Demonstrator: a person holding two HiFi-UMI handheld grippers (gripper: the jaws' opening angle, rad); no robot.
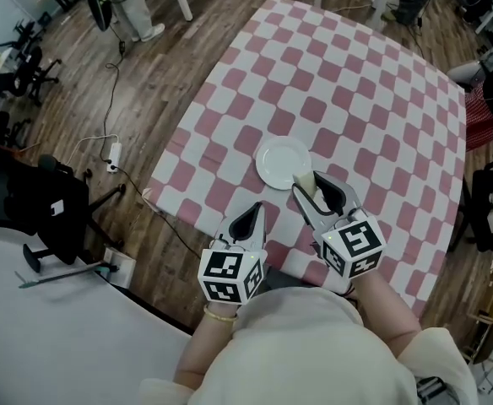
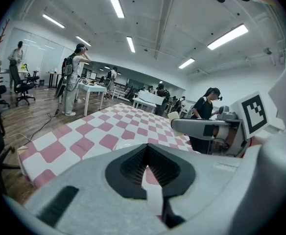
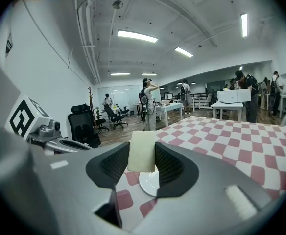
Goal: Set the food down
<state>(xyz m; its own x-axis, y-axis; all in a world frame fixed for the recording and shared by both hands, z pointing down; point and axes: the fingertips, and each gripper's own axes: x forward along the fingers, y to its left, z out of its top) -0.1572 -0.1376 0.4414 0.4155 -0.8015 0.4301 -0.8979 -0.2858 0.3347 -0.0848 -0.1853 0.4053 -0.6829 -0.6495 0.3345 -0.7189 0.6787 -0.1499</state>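
Observation:
My right gripper (image 1: 308, 186) is shut on a pale cream piece of food (image 1: 305, 183), a flat slab held upright between the jaws (image 3: 142, 152). It hangs just above the near right rim of a small white plate (image 1: 282, 161) on the pink-and-white checked table (image 1: 373, 99). That plate (image 3: 151, 182) shows below the food in the right gripper view. My left gripper (image 1: 255, 213) is shut and empty near the table's front edge, left of the right one; in its own view (image 2: 146, 156) the jaws meet with nothing between them.
A black office chair (image 1: 35, 199) and a floor cable with a power strip (image 1: 114, 153) lie left of the table. Several people stand in the room (image 2: 72, 77). White tables (image 3: 231, 106) stand further back.

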